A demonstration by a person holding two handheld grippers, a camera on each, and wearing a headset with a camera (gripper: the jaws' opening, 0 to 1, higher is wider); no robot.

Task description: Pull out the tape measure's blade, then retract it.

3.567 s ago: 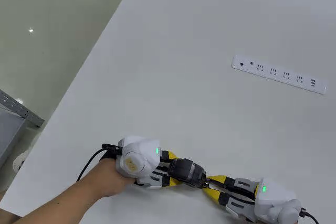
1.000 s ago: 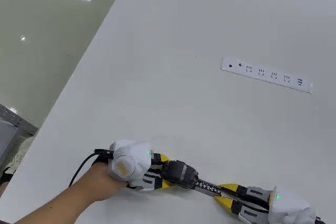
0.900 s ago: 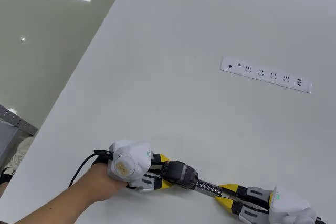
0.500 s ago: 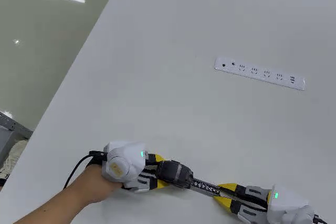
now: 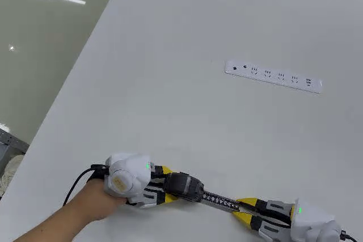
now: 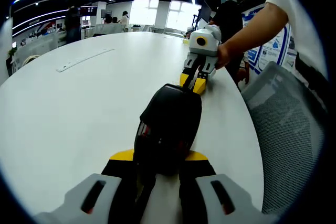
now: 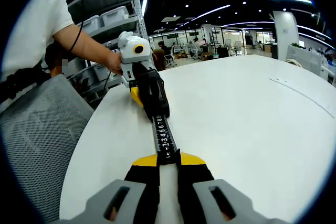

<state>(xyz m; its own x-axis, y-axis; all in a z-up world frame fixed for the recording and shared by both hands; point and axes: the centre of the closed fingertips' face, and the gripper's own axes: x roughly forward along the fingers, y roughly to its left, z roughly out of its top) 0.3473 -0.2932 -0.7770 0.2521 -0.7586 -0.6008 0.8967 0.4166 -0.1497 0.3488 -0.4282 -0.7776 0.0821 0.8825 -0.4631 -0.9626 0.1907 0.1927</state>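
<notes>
White workbench (image 5: 187,38), as I saw it from above, with a plain, matte top. A white power strip (image 5: 273,76) lay flat on it, well apart from the near edge (its sockets in one row). Left of my bench, a glossy grey-green floor (image 5: 45,32) reflected a streak of light. In the right gripper view, a grey mesh chair back (image 7: 37,145) stood beside the bench, and a metal rack (image 7: 113,17) behind it carried pale bins.

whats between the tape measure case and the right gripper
The pulled-out blade, black with white numbers, runs from the case to the right gripper; clear in the head and right gripper views.
</notes>
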